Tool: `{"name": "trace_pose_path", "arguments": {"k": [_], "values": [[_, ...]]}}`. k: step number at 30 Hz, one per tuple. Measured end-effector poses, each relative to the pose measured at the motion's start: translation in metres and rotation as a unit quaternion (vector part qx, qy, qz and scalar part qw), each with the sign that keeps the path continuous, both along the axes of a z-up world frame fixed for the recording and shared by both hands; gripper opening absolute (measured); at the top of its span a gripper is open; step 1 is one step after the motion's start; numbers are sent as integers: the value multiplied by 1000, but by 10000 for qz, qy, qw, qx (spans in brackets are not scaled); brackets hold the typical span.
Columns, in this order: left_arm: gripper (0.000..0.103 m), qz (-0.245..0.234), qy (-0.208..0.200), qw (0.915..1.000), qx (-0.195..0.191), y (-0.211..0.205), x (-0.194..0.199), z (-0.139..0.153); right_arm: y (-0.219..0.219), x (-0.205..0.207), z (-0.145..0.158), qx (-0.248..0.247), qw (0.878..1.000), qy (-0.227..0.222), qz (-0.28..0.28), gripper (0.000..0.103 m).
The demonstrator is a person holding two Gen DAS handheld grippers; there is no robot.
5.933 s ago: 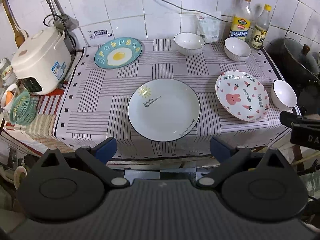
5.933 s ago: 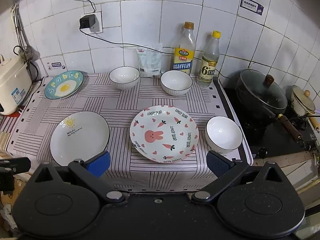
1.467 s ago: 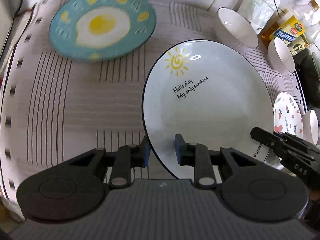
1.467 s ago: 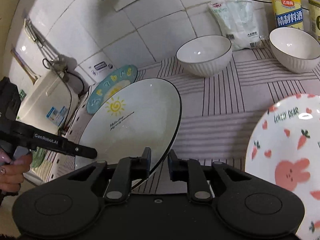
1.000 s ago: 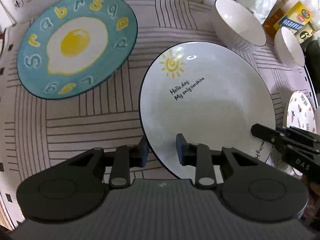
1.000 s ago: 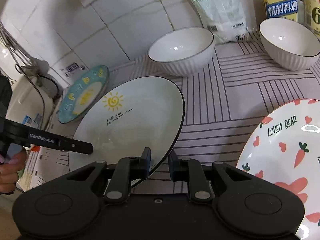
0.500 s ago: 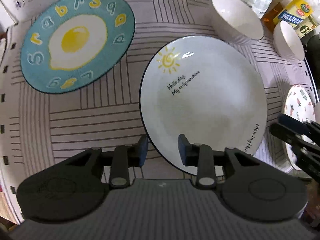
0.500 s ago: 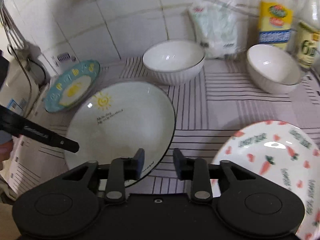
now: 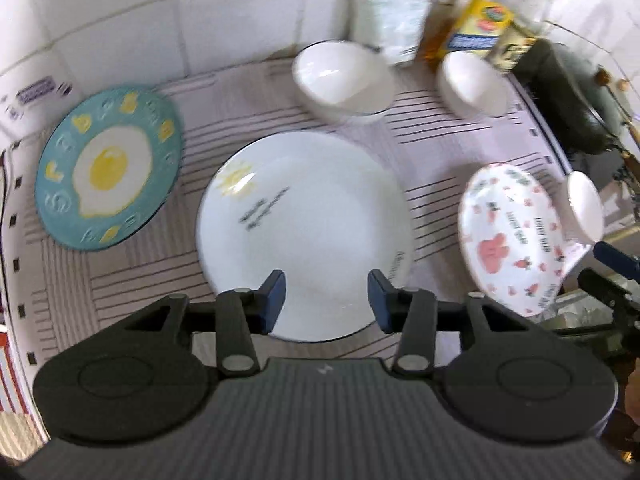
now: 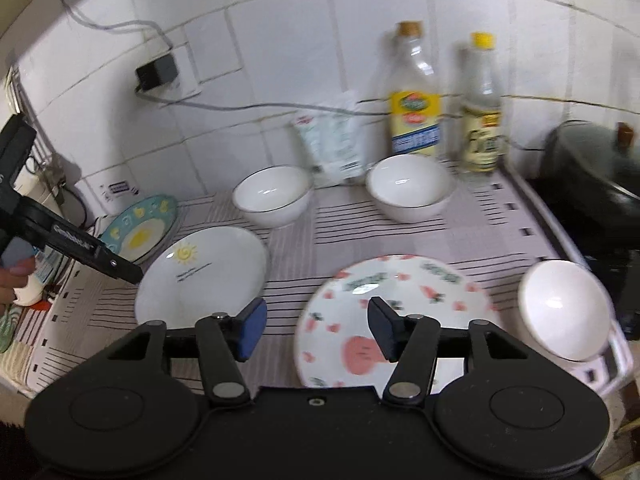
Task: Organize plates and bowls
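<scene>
right gripper (image 10: 316,330) jaws opening, nothing between them, above striped cloth (image 10: 360,232). sun plate (image 10: 204,272) flat at left, rabbit plate (image 10: 400,304) beside it. left gripper (image 10: 134,274) near sun plate rim.

Two bottles (image 10: 416,116) and a white pouch (image 10: 332,144) stand against the tiled wall (image 10: 280,40).

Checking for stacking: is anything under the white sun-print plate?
The white sun-print plate lies flat on the striped tablecloth, beside the teal egg-print plate, not on it. No other dish shows at its rim; the cloth directly beneath is covered.
</scene>
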State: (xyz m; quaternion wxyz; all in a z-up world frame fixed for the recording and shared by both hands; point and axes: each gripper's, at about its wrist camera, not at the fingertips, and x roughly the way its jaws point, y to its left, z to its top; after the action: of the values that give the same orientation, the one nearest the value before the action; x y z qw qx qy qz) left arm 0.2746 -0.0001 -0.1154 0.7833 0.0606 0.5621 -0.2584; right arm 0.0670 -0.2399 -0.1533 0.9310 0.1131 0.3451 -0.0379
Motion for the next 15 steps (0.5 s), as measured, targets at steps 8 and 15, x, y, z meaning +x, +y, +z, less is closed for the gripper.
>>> {"name": "trace_pose_path", "arguments": {"k": [8,15], "values": [[56,-407,-115,9991,-61,-66,-22,8,-48,-33,-14,-66,9992,-9,-400,69],[72,-546,-20,9985,-9,-117,-33,-17,-86,-44,-57,337,9975,143,-607,70]]}}
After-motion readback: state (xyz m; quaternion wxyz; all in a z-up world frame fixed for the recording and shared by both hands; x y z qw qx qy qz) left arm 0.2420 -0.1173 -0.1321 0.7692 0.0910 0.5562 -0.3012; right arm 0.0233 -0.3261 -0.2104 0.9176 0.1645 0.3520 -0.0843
